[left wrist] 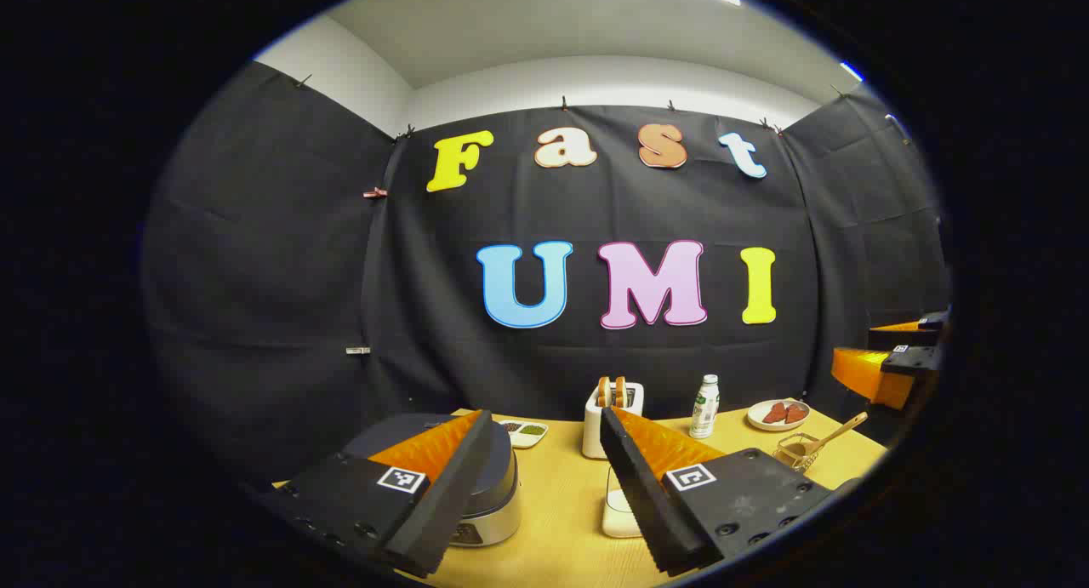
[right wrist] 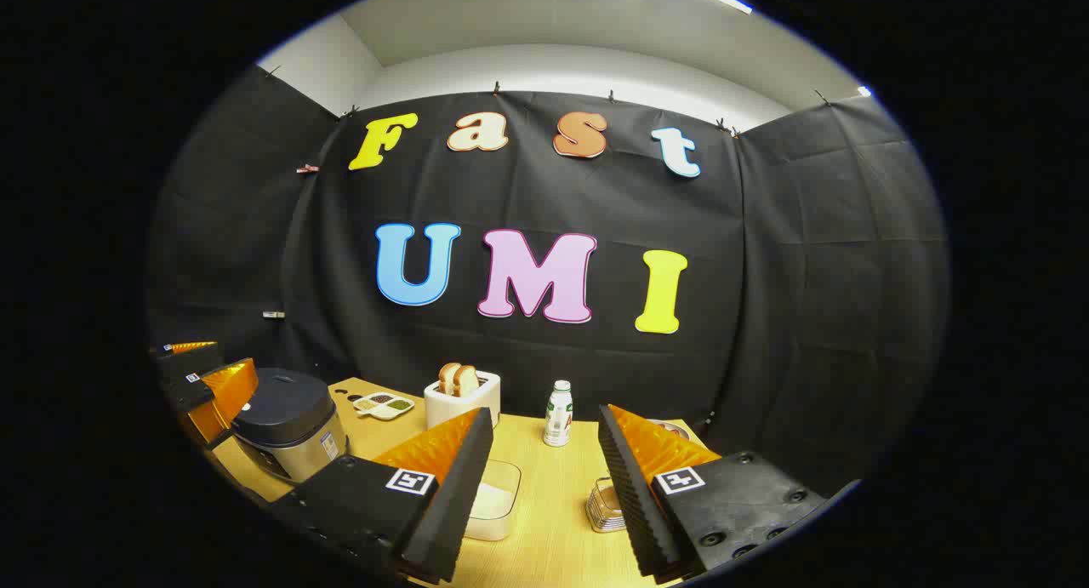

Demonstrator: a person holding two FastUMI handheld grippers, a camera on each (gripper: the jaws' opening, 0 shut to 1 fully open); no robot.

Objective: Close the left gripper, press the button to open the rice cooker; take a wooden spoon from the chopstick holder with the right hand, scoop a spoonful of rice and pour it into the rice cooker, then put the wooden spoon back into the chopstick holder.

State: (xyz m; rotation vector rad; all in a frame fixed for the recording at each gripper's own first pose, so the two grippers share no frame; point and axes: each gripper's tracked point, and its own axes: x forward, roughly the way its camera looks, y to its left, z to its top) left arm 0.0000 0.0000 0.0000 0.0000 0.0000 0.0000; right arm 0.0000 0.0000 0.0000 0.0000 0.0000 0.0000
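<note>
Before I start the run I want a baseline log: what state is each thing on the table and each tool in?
rice cooker: lid shut
toaster: bread slices standing in the slots
bottle: upright, capped
wooden spoon: standing tilted in the chopstick holder
rice container: uncovered, rice inside
left tool: open, holding nothing
right tool: open, holding nothing
</note>
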